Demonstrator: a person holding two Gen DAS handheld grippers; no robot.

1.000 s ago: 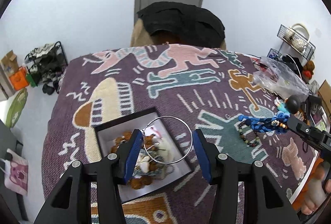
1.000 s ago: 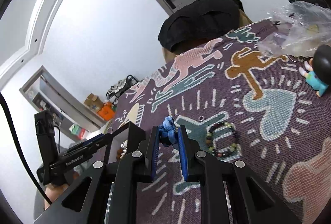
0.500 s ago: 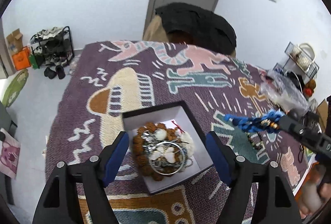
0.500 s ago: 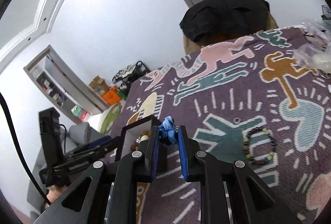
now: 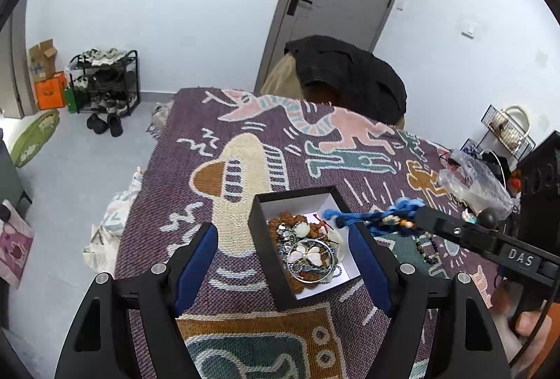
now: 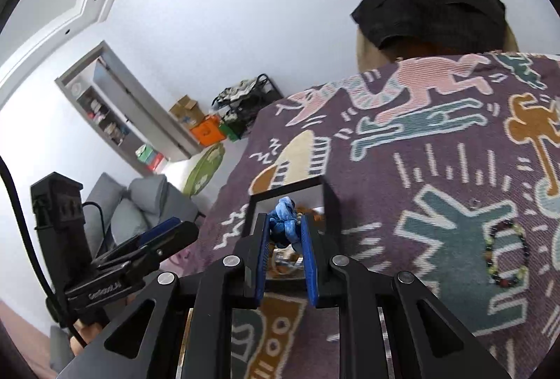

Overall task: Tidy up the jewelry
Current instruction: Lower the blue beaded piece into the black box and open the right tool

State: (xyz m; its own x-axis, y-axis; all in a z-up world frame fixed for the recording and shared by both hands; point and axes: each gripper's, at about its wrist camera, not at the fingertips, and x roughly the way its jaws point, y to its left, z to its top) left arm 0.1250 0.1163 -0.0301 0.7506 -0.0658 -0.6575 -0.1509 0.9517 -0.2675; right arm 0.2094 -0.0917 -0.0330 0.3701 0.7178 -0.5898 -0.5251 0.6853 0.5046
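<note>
1. Left wrist view: the left gripper [image 5: 283, 253] has its jaws wide and empty over the black cardboard box with white lining [image 5: 262, 235] at lower centre. The silver bangle [image 5: 309, 260], a second ago between narrower jaws, now lies in the box among the stored pieces.
2. Right wrist view: the right gripper [image 6: 285, 235] stays narrow on the blue knotted cord bracelet [image 6: 285, 219], now nearer the box. The dark beaded bracelet [image 6: 505, 253] at right remains on the patterned purple woven cloth [image 6: 437, 197] covering the surface.
</note>
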